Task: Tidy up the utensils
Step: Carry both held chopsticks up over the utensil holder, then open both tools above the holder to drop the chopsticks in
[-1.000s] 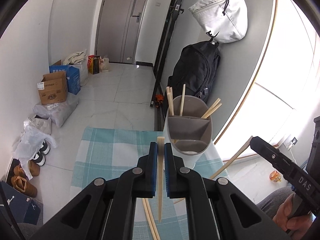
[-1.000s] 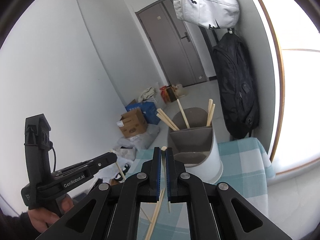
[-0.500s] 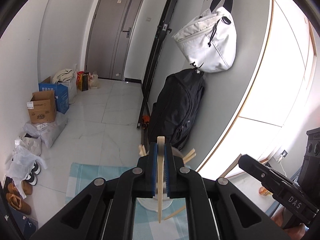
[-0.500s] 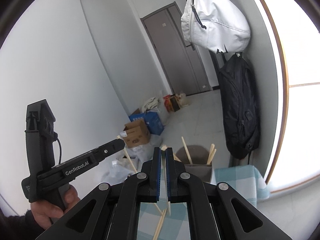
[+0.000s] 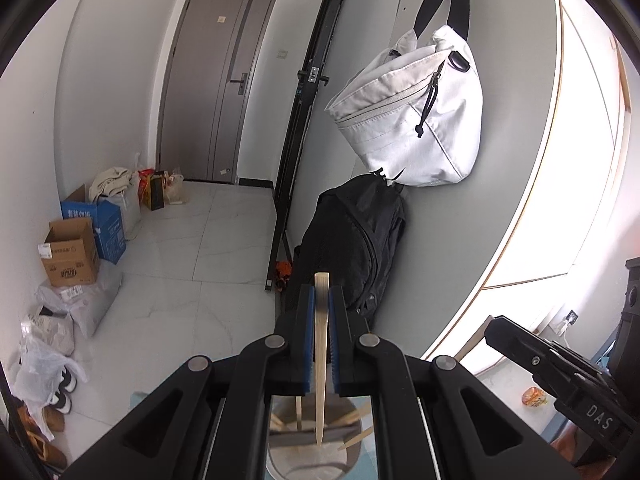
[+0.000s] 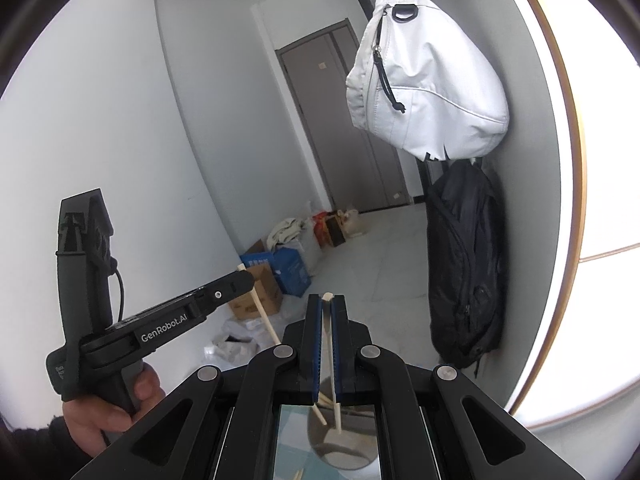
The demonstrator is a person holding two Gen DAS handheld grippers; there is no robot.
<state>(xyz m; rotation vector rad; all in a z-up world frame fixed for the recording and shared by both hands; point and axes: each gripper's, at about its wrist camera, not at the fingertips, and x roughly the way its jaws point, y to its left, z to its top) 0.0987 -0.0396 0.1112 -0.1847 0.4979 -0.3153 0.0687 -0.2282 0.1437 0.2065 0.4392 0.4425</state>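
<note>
My left gripper (image 5: pixel 321 296) is shut on a wooden chopstick (image 5: pixel 321 360) that hangs upright with its tip over the grey utensil holder (image 5: pixel 312 456), seen low between the gripper arms. My right gripper (image 6: pixel 327 306) is shut on another chopstick (image 6: pixel 331 364), its tip above the same holder (image 6: pixel 344 446). Several chopsticks stand in the holder. The left gripper also shows in the right wrist view (image 6: pixel 244 278), and the right gripper body in the left wrist view (image 5: pixel 552 364).
A white bag (image 5: pixel 416 116) and a black backpack (image 5: pixel 352 240) hang on the wall behind. Cardboard boxes (image 5: pixel 72 256) and bags line the floor at left. The checked tablecloth (image 6: pixel 292 460) shows under the holder, with a loose chopstick on it.
Both grippers have risen and tilted up with their chopsticks. The holder has dropped to the bottom of both views, under the chopstick tips.
</note>
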